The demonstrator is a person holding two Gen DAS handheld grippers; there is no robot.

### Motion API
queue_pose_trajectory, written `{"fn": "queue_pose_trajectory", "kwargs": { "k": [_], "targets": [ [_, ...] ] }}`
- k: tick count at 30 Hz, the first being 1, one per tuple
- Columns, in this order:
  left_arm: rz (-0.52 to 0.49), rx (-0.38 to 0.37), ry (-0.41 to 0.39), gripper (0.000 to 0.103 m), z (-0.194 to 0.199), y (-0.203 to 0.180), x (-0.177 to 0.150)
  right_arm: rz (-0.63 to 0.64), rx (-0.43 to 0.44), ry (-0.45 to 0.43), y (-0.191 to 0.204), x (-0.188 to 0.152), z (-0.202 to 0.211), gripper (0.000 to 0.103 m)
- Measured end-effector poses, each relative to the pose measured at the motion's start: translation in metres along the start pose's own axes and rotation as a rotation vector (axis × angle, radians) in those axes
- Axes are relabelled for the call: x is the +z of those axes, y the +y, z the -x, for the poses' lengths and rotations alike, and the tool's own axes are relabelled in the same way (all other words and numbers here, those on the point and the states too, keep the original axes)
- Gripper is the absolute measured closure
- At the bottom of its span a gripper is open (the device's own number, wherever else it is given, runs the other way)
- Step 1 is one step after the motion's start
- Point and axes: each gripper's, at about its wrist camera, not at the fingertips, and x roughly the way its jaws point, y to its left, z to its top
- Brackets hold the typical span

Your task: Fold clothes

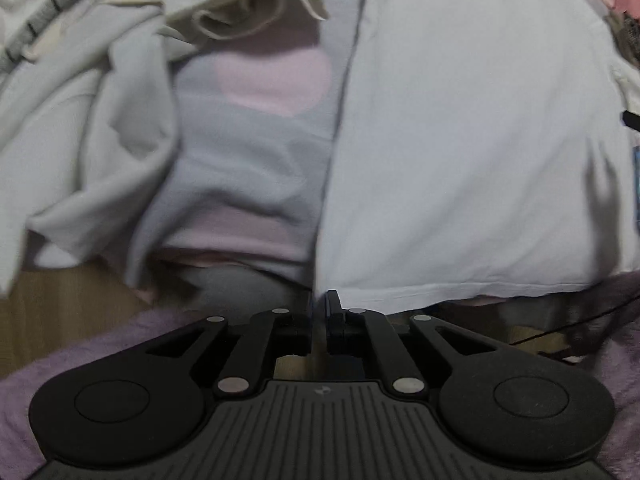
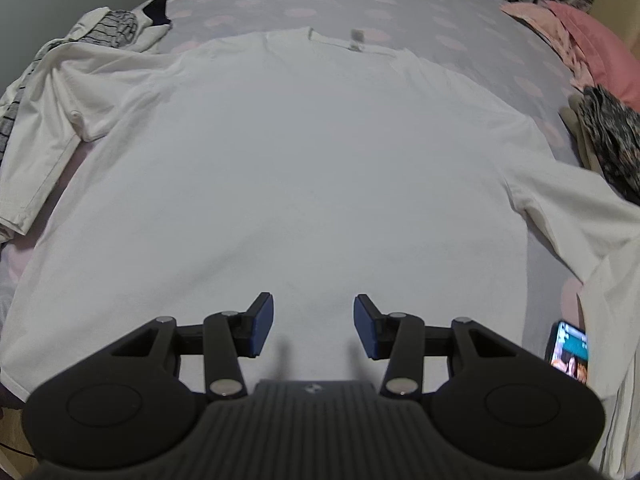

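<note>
The white T-shirt (image 2: 304, 168) is lying spread flat on the bed (image 2: 400, 4). The left gripper (image 1: 320, 312) is pinching its hem corner; the right gripper (image 2: 314, 326) is hovering, fingers apart. A fold likely needs a second grip.

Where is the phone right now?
In the right wrist view, the phone lies screen-up at the lower right on the bed cover, beside the white T-shirt, right of the right gripper.
</note>
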Motion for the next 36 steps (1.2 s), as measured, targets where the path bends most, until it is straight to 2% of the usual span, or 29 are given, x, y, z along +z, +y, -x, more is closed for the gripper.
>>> {"fn": "queue_pose_trajectory", "kwargs": {
  "k": [2, 4, 6, 9, 13, 15, 19, 22, 24, 26, 30, 34, 36],
  "targets": [
    [0.002, -0.023, -0.037, 0.099, 0.013, 0.002, 0.003, -0.011, -0.008, 0.007, -0.003, -0.002, -0.001, 0.055],
    [0.0, -0.044, -0.1, 0.09, 0.03, 0.003, 0.01, -0.017, -0.014, 0.01, -0.003, -0.002, -0.001, 0.055],
    [-0.016, -0.034, -0.179, 0.084, 0.049, 0.003, 0.021, -0.018, -0.014, 0.009, -0.002, 0.0, -0.001, 0.055],
    [-0.021, 0.001, -0.27, 0.084, 0.072, 0.007, 0.041, -0.012, -0.013, 0.005, 0.001, 0.002, -0.001, 0.055],
    [0.025, 0.01, -0.366, 0.084, 0.094, 0.02, 0.072, 0.004, -0.017, -0.003, 0.002, 0.003, -0.001, 0.055],
    [0.044, 0.025, -0.405, 0.079, 0.099, 0.027, 0.086, 0.007, -0.026, -0.003, 0.001, 0.004, -0.002, 0.054],
    [0.063, 0.077, -0.466, 0.075, 0.095, 0.044, 0.115, -0.006, -0.035, 0.006, -0.003, 0.006, -0.006, 0.054],
    [0.083, 0.033, -0.48, 0.075, 0.086, 0.058, 0.129, -0.008, -0.043, 0.01, -0.005, 0.005, -0.007, 0.054],
    [0.09, 0.001, -0.473, 0.07, 0.078, 0.065, 0.136, -0.001, -0.049, 0.014, -0.005, 0.004, -0.009, 0.054],
    [0.076, 0.009, -0.465, 0.066, 0.07, 0.068, 0.142, 0.008, -0.055, 0.022, -0.006, 0.003, -0.011, 0.054],
    [0.094, 0.043, -0.465, 0.065, 0.057, 0.079, 0.149, 0.018, -0.062, 0.039, -0.007, 0.0, -0.017, 0.054],
    [0.164, -0.046, -0.458, 0.069, 0.049, 0.093, 0.15, 0.025, -0.065, 0.045, -0.006, 0.0, -0.019, 0.054],
    [0.157, -0.062, -0.479, 0.094, 0.052, 0.089, 0.148, 0.029, -0.063, 0.046, -0.006, 0.001, -0.02, 0.054]
  ]
}}
